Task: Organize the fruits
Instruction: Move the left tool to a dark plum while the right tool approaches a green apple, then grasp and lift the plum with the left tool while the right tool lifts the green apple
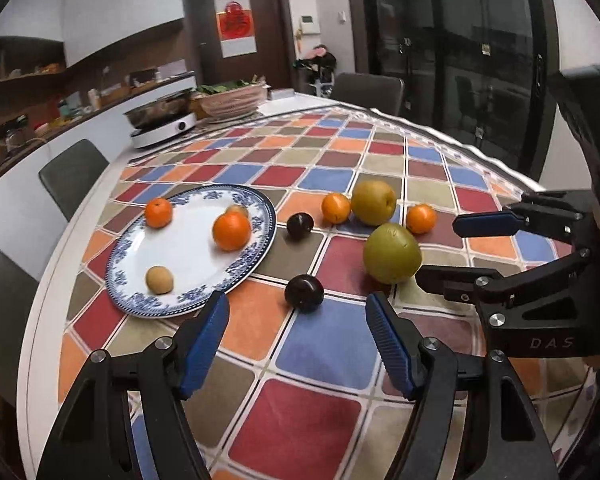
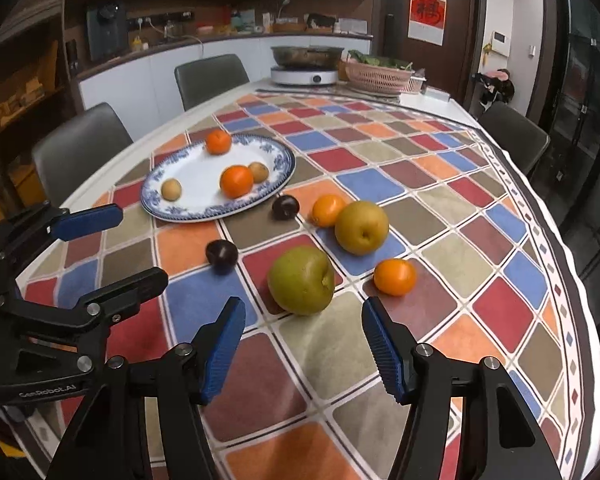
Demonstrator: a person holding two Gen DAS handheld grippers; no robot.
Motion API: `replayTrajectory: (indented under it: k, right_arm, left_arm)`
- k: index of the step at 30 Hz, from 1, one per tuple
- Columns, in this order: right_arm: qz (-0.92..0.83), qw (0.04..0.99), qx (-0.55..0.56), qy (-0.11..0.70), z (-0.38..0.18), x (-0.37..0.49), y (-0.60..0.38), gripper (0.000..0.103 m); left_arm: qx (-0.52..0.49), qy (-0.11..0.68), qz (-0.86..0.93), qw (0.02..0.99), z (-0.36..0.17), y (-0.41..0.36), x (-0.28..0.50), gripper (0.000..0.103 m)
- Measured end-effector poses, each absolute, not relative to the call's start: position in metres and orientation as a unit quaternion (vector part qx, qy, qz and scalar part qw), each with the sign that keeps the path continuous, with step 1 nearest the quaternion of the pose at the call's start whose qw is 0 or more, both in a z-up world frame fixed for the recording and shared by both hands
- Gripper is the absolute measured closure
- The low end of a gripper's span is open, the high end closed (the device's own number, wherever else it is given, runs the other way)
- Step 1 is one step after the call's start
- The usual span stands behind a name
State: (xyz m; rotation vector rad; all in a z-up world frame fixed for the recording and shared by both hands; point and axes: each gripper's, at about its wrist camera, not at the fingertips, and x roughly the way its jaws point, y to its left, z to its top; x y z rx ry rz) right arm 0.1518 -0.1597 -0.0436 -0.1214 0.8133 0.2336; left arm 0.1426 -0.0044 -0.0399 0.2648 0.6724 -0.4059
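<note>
- We hold both tongs spread and empty — left tongs (image 1: 298,344), right tongs (image 2: 303,344) — above the tabletop (image 2: 440,216).
- Four fruits sit on the plate (image 2: 188,210); pears (image 2: 302,280), oranges and plums lie beside it.

Blue-rimmed plate (image 1: 256,248) on checkered tablecloth (image 1: 320,360), holding two oranges (image 1: 231,231) and two small tan fruits (image 1: 159,279). Near plum (image 1: 304,293) just ahead of left gripper (image 1: 298,312), jaws apart, nothing between. Green pear (image 1: 392,253) right of it; right gripper (image 1: 440,248) open beside the pear. Farther back: another plum (image 1: 300,224), two oranges, yellow pear (image 1: 373,203).
</note>
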Motion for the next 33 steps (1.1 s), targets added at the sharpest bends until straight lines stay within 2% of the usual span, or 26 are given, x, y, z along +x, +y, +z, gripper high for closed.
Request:
replayTrajectory:
  k: [3, 18, 21, 24, 26, 33]
  right_arm:
    - [0.118, 0.907, -0.063, 0.400, -0.049, 0.159, -0.159, 0.046]
    - [0.148, 0.885, -0.067, 0.437, -0.076, 0.190, -0.154, 0.047]
    - [0.153, 0.879, -0.054, 0.449, -0.081, 0.195, -0.157, 0.053]
    - [0.158, 0.877, -0.044, 0.451, -0.083, 0.199, -0.160, 0.053]
    - [0.161, 0.878, -0.044, 0.449, -0.083, 0.201, -0.159, 0.053]
    - [0.164, 0.881, -0.038, 0.443, -0.083, 0.209, -0.158, 0.053]
  left_arm:
    - [0.140, 0.336, -0.205, 0.909, -0.045, -0.009, 0.153, 0.038]
    - [0.147, 0.381, -0.234, 0.882, -0.072, -0.020, 0.191, 0.057]
    - [0.137, 0.389, -0.232, 0.881, -0.076, -0.022, 0.196, 0.059]
    - [0.135, 0.398, -0.231, 0.877, -0.080, -0.025, 0.200, 0.064]
    - [0.137, 0.405, -0.227, 0.875, -0.083, -0.026, 0.201, 0.071]
    - [0.113, 0.417, -0.200, 0.880, -0.078, -0.018, 0.201, 0.072]
